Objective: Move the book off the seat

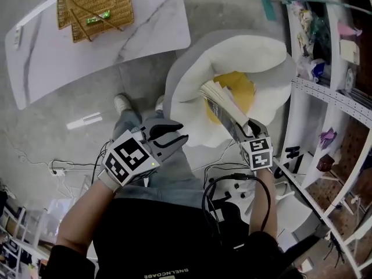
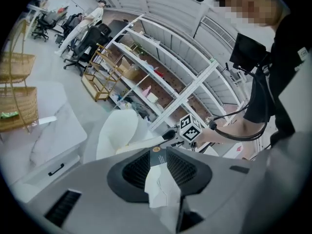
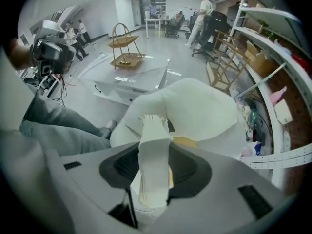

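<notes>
The book is sitting over the yellow cushion of the white chair, its near end lying in the right gripper. The right gripper view is showing what the head view is not: both jaws, half-spread, pressing on the pale page block. The left gripper is hanging beside the chair, apart from the book; its own view is showing narrow jaws pinching a thin dark-and-white sheet.
</notes>
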The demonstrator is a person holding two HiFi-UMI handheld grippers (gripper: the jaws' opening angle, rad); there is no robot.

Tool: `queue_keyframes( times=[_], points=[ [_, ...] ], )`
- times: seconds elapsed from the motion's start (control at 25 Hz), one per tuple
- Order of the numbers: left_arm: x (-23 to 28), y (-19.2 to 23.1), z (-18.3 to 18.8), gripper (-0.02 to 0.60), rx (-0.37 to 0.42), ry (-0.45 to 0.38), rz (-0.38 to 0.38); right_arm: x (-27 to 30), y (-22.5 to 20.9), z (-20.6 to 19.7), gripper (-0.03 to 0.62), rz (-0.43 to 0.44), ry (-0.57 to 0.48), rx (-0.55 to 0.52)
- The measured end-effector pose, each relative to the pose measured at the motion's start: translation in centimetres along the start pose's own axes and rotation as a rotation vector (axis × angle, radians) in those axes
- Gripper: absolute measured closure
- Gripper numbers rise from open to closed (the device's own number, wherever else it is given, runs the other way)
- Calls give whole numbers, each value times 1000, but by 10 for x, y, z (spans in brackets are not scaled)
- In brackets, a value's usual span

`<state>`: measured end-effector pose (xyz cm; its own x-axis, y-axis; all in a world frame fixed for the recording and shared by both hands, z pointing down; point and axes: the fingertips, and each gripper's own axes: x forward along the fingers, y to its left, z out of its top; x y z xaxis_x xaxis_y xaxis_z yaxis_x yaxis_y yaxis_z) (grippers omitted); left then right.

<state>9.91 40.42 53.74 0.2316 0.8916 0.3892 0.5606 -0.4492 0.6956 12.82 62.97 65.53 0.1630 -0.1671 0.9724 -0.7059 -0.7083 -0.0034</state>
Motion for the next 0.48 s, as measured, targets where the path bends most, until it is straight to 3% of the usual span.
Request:
queue_keyframes(
  times=[0.48],
  points=[
    [-62,-35,64,483,89,-69,101,-100,17,86,425,-17,-67,18]
  ],
)
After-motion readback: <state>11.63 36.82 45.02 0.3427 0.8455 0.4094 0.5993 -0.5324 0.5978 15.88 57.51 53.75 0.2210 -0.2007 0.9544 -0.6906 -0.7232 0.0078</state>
